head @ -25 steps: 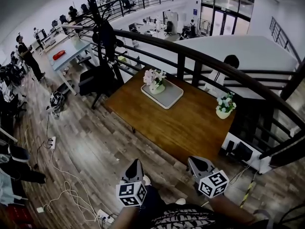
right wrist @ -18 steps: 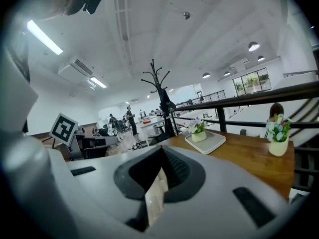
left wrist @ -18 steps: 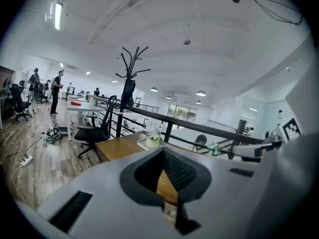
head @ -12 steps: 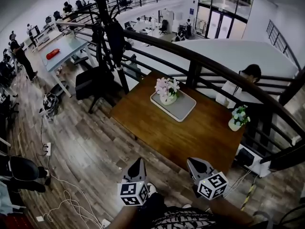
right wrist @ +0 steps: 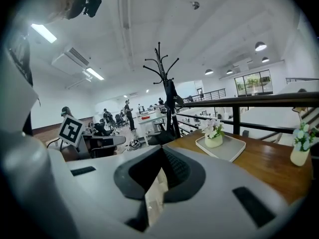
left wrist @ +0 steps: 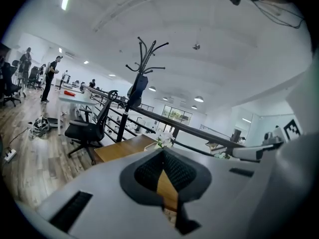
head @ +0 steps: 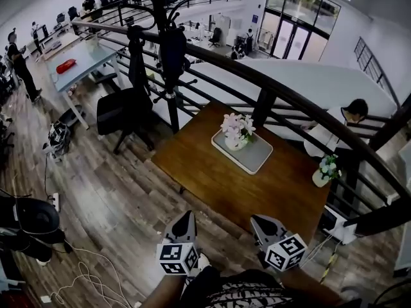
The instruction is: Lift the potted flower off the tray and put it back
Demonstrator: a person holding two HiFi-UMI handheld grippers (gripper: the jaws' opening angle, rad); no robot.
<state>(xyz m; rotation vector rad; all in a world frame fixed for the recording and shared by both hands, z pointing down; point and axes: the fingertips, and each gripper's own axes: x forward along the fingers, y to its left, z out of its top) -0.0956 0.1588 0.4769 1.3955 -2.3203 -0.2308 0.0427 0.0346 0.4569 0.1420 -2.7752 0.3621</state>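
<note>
Jaws on your left gripper (head: 184, 218) are clenched together with nothing between them, and those on your right gripper (head: 260, 222) look the same. Both hover near the table's (head: 212, 172) 6 o'clock edge. Your potted flower (head: 236, 131), pale pink and white blossoms with green leaves in a small cream pot, stands upright at the 10 o'clock end of the grey rectangular tray (head: 257, 159), ahead at 12 o'clock.
</note>
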